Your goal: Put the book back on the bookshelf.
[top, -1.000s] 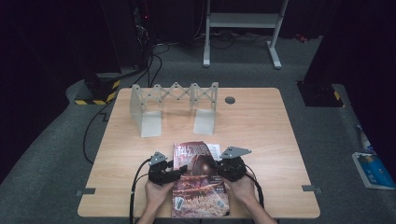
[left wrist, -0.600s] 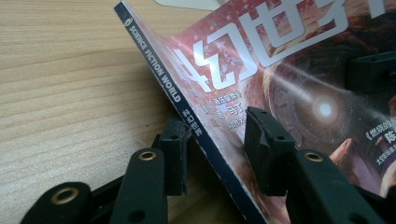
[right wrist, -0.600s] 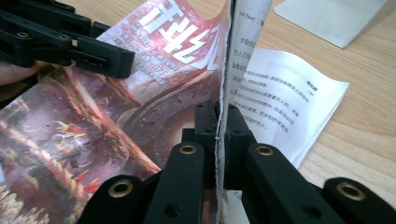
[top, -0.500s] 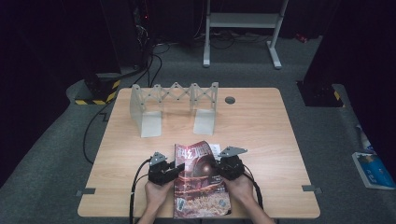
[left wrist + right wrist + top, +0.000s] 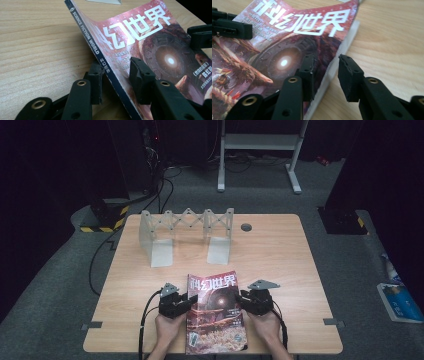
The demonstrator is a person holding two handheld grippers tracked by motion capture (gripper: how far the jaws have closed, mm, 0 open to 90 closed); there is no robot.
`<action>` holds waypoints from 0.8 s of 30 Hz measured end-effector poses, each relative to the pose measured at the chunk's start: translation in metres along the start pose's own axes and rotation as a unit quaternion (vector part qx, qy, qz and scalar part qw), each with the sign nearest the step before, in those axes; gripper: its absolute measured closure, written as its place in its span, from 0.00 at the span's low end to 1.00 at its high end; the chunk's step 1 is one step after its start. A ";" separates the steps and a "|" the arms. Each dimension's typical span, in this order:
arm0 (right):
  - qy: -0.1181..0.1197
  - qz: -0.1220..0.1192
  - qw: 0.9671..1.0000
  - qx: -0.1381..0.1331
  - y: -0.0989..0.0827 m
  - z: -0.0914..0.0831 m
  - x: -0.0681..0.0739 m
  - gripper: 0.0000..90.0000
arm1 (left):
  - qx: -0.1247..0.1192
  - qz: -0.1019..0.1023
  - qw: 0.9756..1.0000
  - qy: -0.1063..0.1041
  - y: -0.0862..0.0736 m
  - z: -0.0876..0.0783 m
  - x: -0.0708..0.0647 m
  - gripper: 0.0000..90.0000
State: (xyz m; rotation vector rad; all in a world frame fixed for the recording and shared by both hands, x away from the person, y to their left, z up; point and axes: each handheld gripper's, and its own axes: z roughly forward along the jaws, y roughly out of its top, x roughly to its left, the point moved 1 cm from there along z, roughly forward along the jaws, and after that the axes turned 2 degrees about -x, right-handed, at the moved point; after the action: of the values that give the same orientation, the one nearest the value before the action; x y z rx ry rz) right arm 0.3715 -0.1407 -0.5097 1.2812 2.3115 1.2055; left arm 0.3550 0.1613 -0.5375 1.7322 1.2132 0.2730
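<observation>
- We see a magazine [image 5: 216, 312] lying at the near edge of the wooden table [image 5: 290, 265], between our two hands.
- Its spine reads "SCIENCE FICTION WORLD"; large white Chinese characters cross the top of its reddish cover.
- Our left gripper [image 5: 116, 72] straddles the spine edge, which is lifted off the table; one pad is under the spine and the other over the cover. We cannot tell whether they pinch.
- Our right gripper [image 5: 325, 72] has just been opening; its jaws stand apart around the page edge, released.
- A grey folding rack [image 5: 186, 234] stands farther back.
</observation>
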 end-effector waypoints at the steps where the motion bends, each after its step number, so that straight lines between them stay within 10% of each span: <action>1: 0.000 0.001 1.000 -0.002 -0.001 -0.001 -0.002 0.79 | 0.000 -0.001 1.000 0.000 0.000 0.000 0.000 0.72; 7: -0.024 0.001 1.000 0.002 -0.005 -0.004 -0.005 0.96 | 0.001 -0.002 1.000 0.000 0.000 0.000 0.000 0.72; 24: -0.039 -0.023 0.998 0.032 -0.005 0.019 -0.001 0.99 | 0.016 -0.006 1.000 -0.002 0.003 0.001 0.001 0.71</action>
State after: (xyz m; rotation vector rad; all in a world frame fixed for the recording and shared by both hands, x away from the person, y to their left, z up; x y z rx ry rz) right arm 0.3796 -0.1326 -0.5251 1.2640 2.3279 1.0577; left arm 0.3580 0.1614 -0.5361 1.7521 1.2308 0.2427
